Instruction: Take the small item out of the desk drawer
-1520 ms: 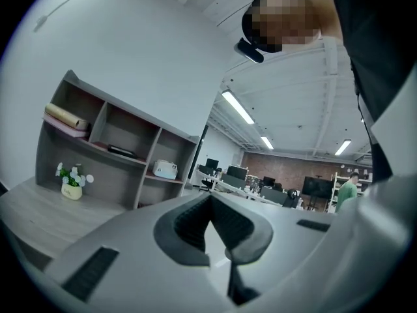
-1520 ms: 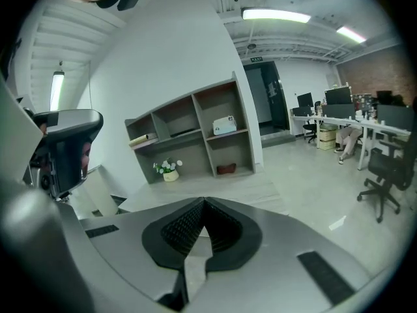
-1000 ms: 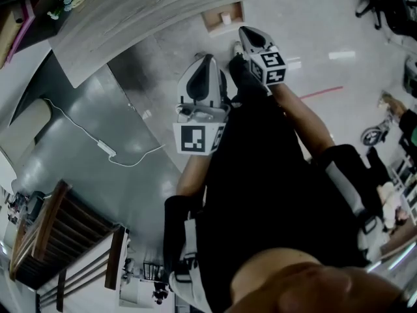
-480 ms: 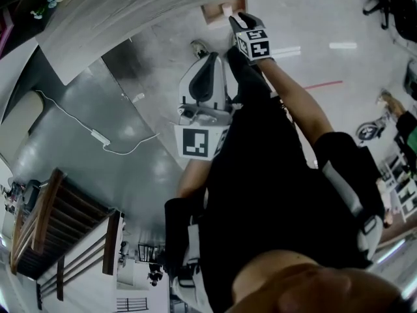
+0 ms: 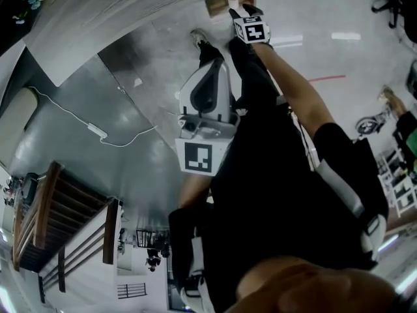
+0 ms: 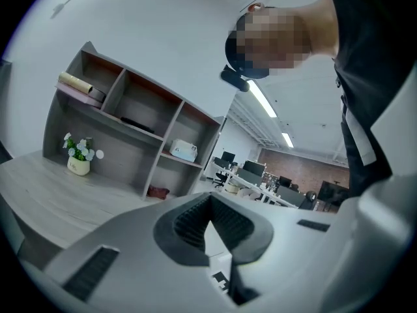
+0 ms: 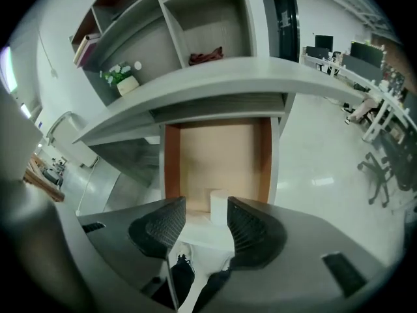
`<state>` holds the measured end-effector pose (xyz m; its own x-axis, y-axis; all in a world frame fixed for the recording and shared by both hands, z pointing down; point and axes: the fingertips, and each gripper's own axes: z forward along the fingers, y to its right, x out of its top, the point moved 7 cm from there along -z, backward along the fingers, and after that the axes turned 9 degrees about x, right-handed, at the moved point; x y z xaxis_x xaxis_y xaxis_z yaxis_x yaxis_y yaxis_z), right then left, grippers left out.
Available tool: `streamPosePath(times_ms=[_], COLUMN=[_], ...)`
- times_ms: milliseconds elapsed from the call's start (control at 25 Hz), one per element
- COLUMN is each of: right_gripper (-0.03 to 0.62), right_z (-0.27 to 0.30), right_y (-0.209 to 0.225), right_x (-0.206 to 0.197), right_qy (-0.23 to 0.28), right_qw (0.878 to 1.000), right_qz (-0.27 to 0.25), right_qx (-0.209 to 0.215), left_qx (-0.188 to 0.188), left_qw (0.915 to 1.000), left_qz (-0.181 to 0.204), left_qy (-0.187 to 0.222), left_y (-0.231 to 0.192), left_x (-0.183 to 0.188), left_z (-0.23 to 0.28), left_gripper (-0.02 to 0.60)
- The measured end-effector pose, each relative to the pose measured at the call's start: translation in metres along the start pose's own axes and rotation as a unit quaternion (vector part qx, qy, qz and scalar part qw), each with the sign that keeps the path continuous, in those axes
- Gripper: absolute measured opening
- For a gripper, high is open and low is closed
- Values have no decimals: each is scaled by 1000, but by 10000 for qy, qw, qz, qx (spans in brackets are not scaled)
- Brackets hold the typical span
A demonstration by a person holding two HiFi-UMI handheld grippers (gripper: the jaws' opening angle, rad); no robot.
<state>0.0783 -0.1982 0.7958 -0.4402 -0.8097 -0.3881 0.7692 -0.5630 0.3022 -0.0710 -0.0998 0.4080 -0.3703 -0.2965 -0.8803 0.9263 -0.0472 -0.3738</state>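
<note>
The desk drawer point(image 7: 218, 155) stands pulled out under the grey desktop point(image 7: 215, 77), showing its bare wooden bottom. A small white block point(image 7: 219, 207) stands upright near the drawer's front edge. My right gripper point(image 7: 206, 206) is just in front of it, its jaws opening; the block shows in the gap between them, close to the right pad, and is not pressed. In the head view this right gripper point(image 5: 240, 13) reaches out to the drawer point(image 5: 221, 5). My left gripper point(image 5: 207, 83) is held back at the person's waist, its pads point(image 6: 228, 223) meeting at the tips with nothing between them.
A shelf unit point(image 7: 195, 18) stands on the desk with a flower pot point(image 7: 127, 83) and a red object point(image 7: 205, 57). A white cable point(image 5: 98, 132) lies on the floor at the left, beside a wooden rack point(image 5: 58, 227). Office chairs point(image 7: 384, 162) stand at the right.
My right gripper has stretched farther forward, up to the drawer's front. The left gripper has stayed at the person's waist.
</note>
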Motion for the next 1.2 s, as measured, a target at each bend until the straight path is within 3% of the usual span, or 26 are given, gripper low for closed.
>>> streamPosePath(times_ms=[240, 760, 1200], right_gripper=[183, 183, 163], right_z=[34, 71, 69], right_y=[20, 37, 38], right_x=[-9, -13, -8], right_qy=[-238, -667, -623], right_qw=[9991, 9964, 9964], right_qz=[151, 194, 243], right_qx=[-323, -486, -527], left_qx=[102, 260, 315], left_qw=[9997, 9988, 9988], left_qz=[-115, -236, -247], left_qy=[-166, -355, -299], left_y=[-13, -28, -26], left_x=[-16, -36, -37], left_z=[3, 12, 7], left_gripper=[-8, -8, -8])
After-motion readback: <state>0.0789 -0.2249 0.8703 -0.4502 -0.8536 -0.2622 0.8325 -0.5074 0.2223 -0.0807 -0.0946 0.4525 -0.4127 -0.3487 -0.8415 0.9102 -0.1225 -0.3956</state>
